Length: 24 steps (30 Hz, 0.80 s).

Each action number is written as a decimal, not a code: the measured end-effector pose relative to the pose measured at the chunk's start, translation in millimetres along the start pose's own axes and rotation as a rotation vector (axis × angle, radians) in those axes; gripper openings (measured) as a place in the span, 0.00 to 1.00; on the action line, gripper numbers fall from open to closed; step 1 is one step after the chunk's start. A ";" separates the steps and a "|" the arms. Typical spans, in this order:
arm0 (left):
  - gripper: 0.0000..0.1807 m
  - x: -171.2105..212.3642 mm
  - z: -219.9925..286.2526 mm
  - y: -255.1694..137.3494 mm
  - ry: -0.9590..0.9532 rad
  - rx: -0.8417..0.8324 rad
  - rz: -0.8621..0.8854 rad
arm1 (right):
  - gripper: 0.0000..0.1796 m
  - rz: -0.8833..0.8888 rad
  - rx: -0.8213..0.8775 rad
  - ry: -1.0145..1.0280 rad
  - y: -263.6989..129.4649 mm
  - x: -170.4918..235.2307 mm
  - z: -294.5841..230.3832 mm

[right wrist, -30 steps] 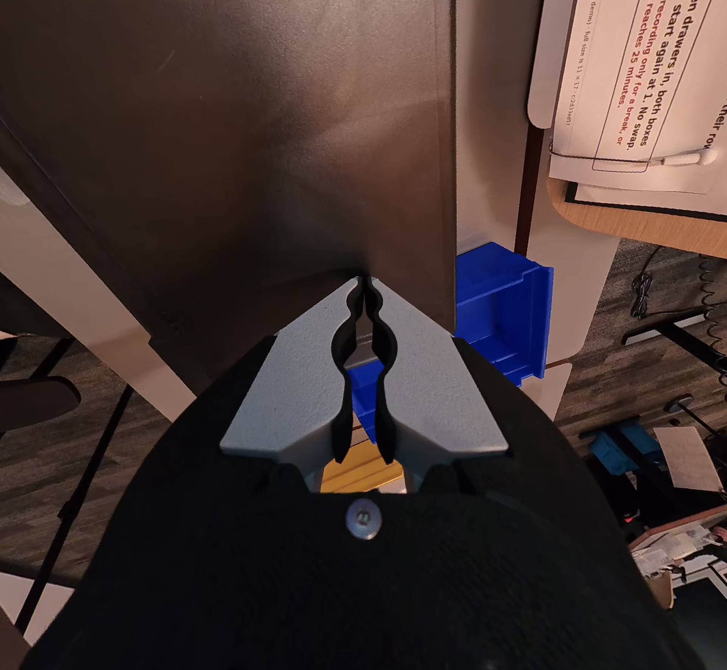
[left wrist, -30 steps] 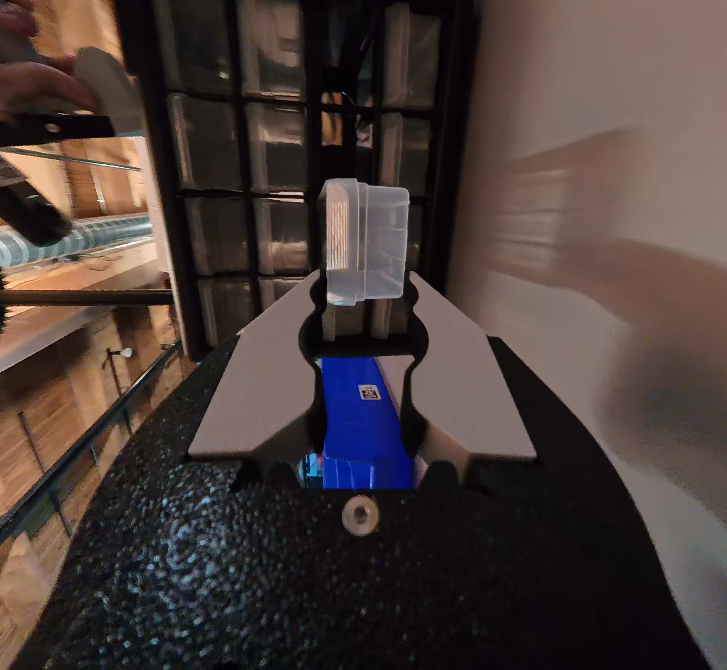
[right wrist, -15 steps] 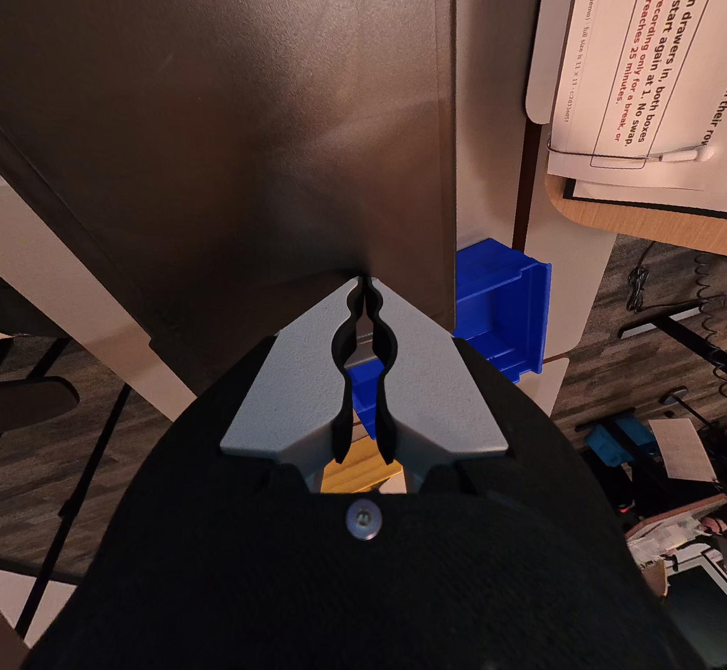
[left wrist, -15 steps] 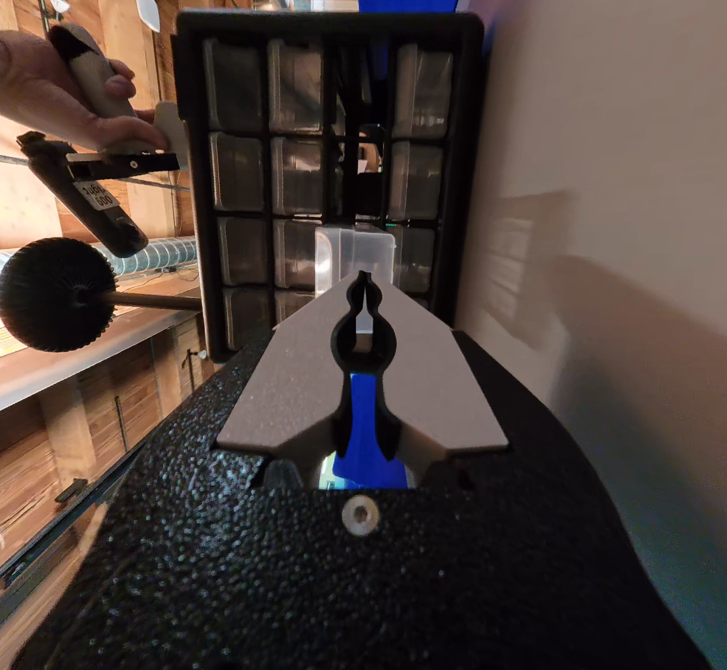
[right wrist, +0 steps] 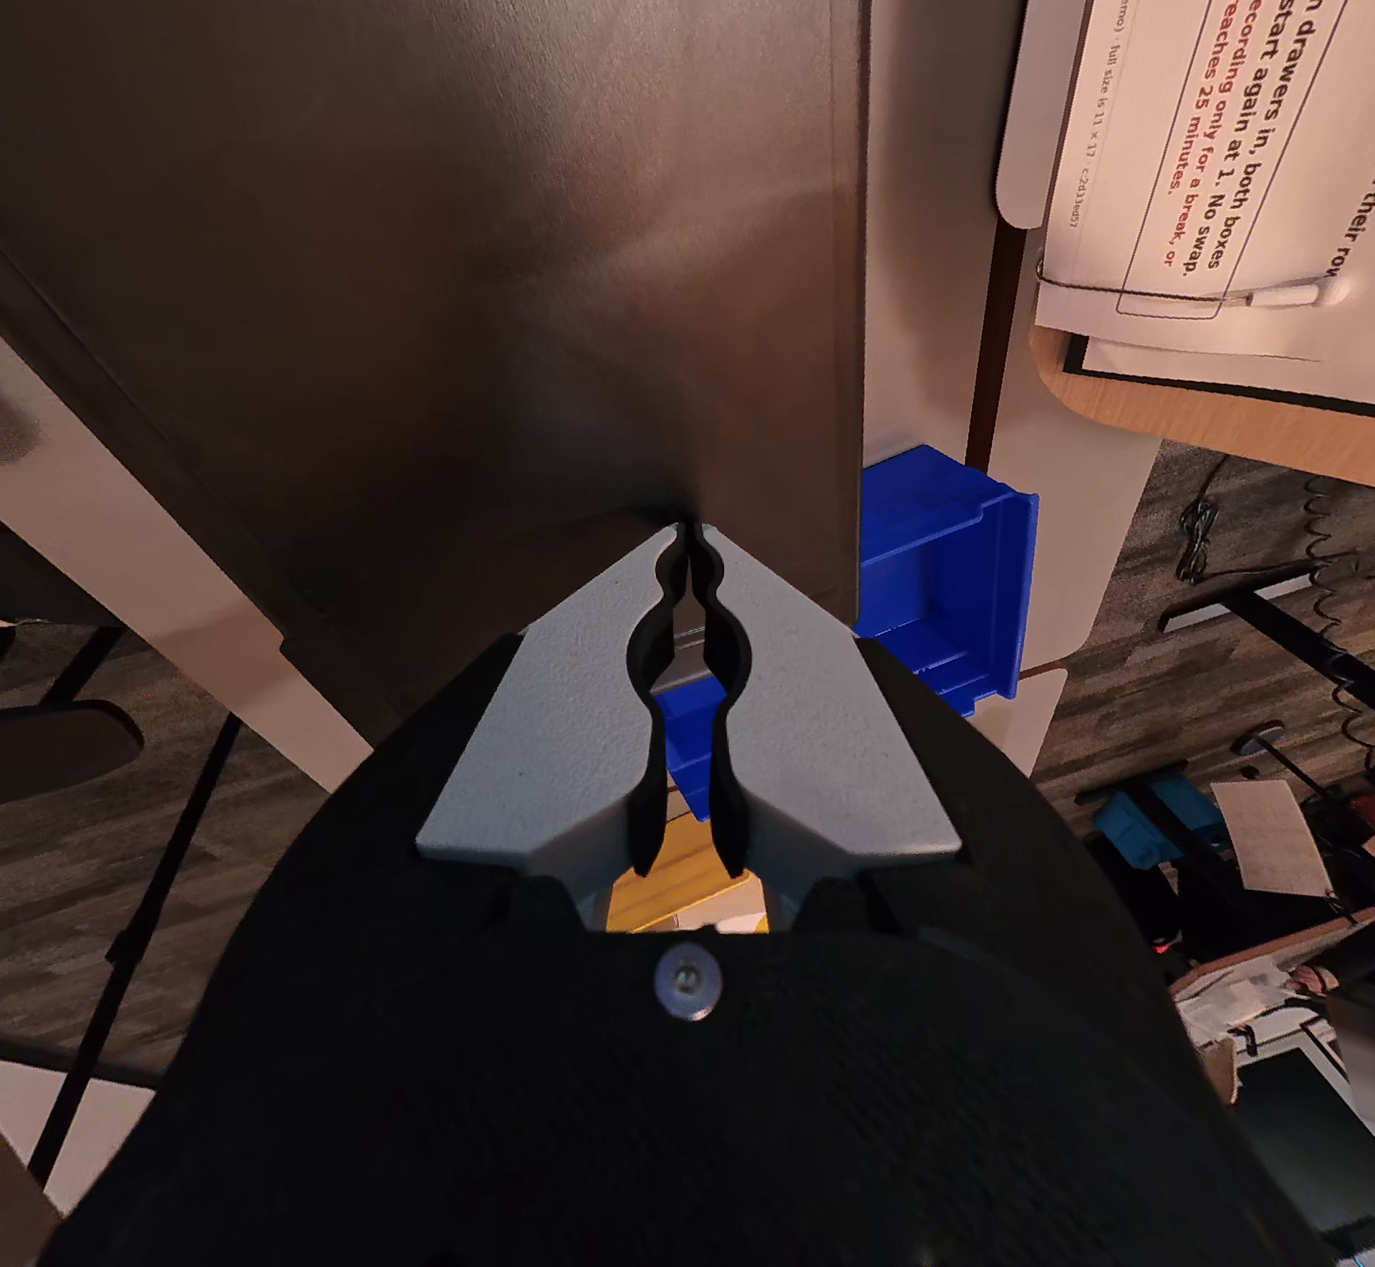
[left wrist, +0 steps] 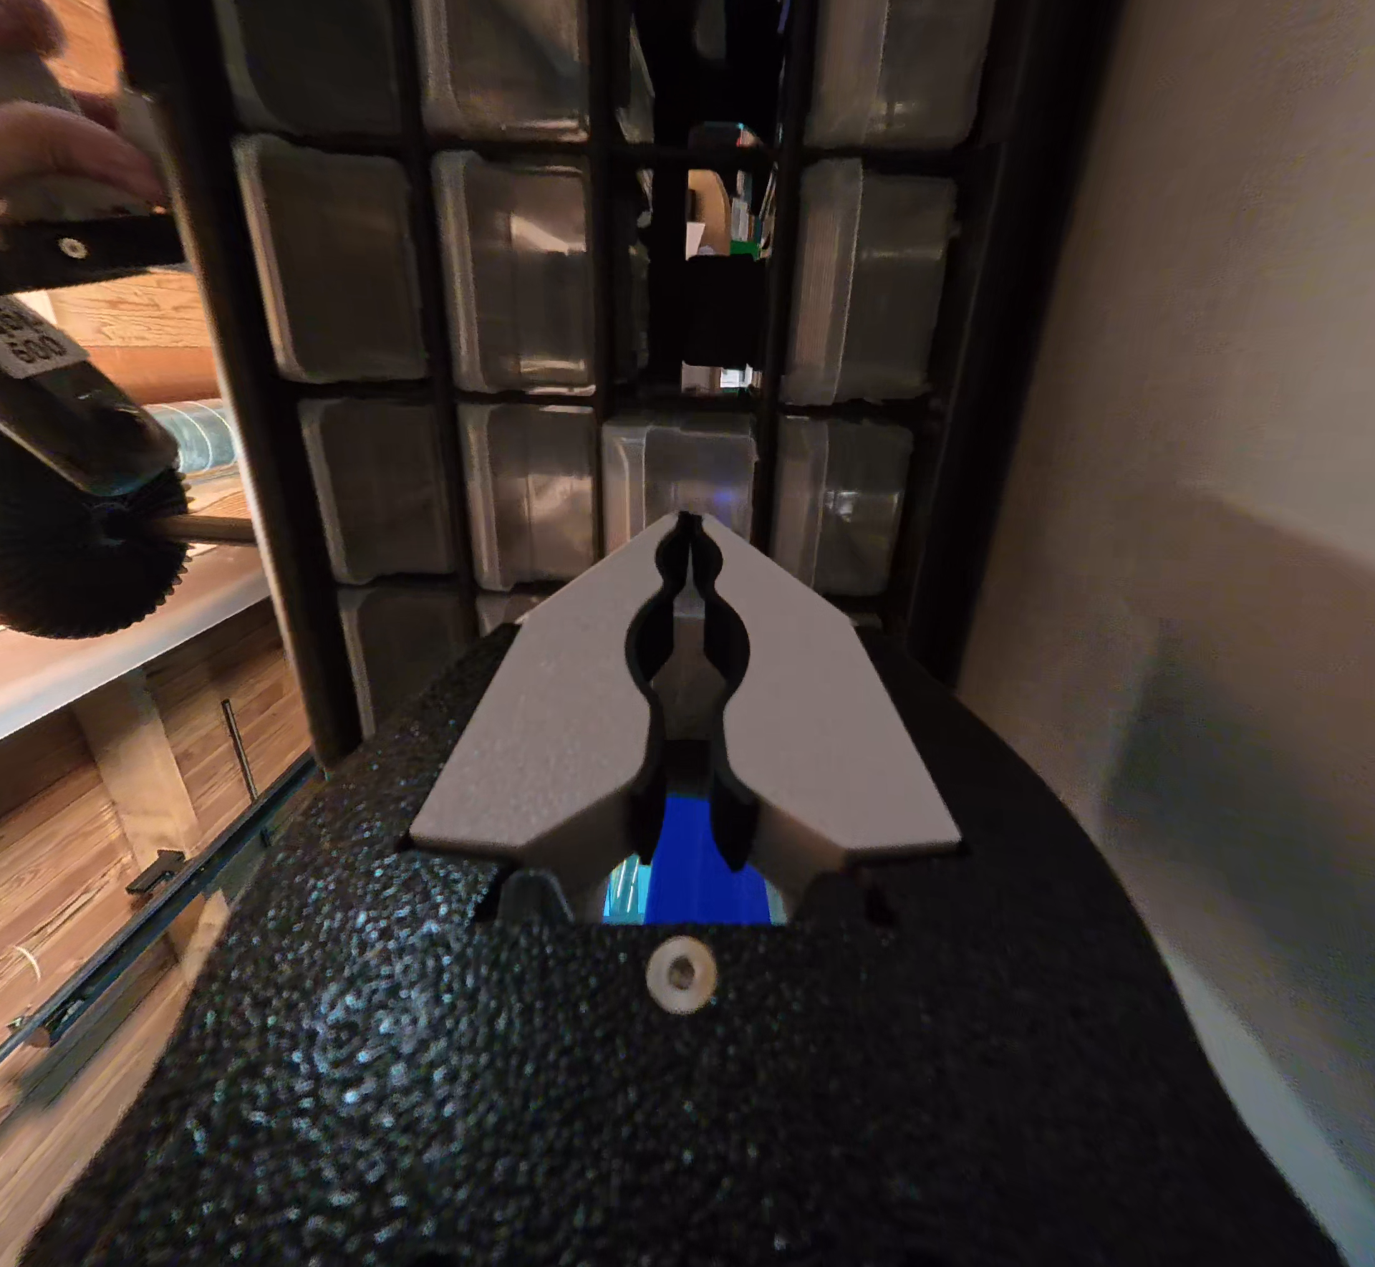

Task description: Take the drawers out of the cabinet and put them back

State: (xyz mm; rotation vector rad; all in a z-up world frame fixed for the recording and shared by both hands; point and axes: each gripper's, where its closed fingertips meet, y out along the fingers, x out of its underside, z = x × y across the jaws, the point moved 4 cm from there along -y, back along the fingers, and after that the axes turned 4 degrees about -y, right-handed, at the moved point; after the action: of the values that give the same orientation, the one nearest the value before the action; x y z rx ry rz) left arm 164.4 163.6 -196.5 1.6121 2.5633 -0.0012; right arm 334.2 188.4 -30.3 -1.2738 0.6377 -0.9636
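Note:
In the left wrist view the black cabinet (left wrist: pixel 245 413) fills the frame, with clear plastic drawers (left wrist: pixel 521 279) in most slots. My left gripper (left wrist: pixel 688 524) is shut and empty, its tips against the front of one clear drawer (left wrist: pixel 673 465) that sits in its slot in the third column. The slots above that drawer (left wrist: pixel 714 308) are empty. My right gripper (right wrist: pixel 688 528) is shut, its tips pressed against the cabinet's plain black outer panel (right wrist: pixel 446 227). It also shows at the left edge of the left wrist view (left wrist: pixel 82 249), held by a hand (left wrist: pixel 52 145).
A blue bin (right wrist: pixel 945 576) stands beside the cabinet. A printed sheet on a clipboard (right wrist: pixel 1190 115) lies at the upper right. The pale table surface (left wrist: pixel 1190 338) runs along the cabinet. Wooden panelling (left wrist: pixel 89 859) and a black round object (left wrist: pixel 82 547) are at the left.
My left gripper went from open around the protruding clear drawer to shut and moved in close. The drawer slid back into its slot. The right gripper stayed pressed on the cabinet.

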 end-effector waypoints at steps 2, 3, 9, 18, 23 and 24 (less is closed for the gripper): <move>0.00 4.0 0.6 12.1 -0.001 0.005 -0.014 | 0.00 -0.003 0.002 -0.004 0.0 -0.2 -0.1; 0.00 6.4 0.7 17.1 -0.005 0.010 -0.026 | 0.00 -0.003 0.002 -0.005 -0.1 -0.1 -0.1; 0.00 8.0 2.9 25.4 -0.029 0.029 -0.018 | 0.00 0.004 0.002 -0.003 -0.1 0.2 -0.2; 0.00 23.6 -65.7 -19.1 -0.460 0.039 0.117 | 0.00 -0.005 0.010 -0.006 -0.1 -0.2 -0.5; 0.00 133.0 -142.5 10.7 -0.873 0.187 -0.055 | 0.00 0.007 0.008 0.015 -0.1 0.2 -0.3; 0.00 159.7 -157.2 19.3 -0.946 0.178 -0.085 | 0.00 0.011 0.009 0.016 -0.1 0.4 -0.3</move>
State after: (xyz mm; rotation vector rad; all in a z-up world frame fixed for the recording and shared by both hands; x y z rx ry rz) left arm 98.4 325.1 -54.5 1.1213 1.8926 -0.8049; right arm 334.1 187.9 -30.2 -1.2542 0.6512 -0.9682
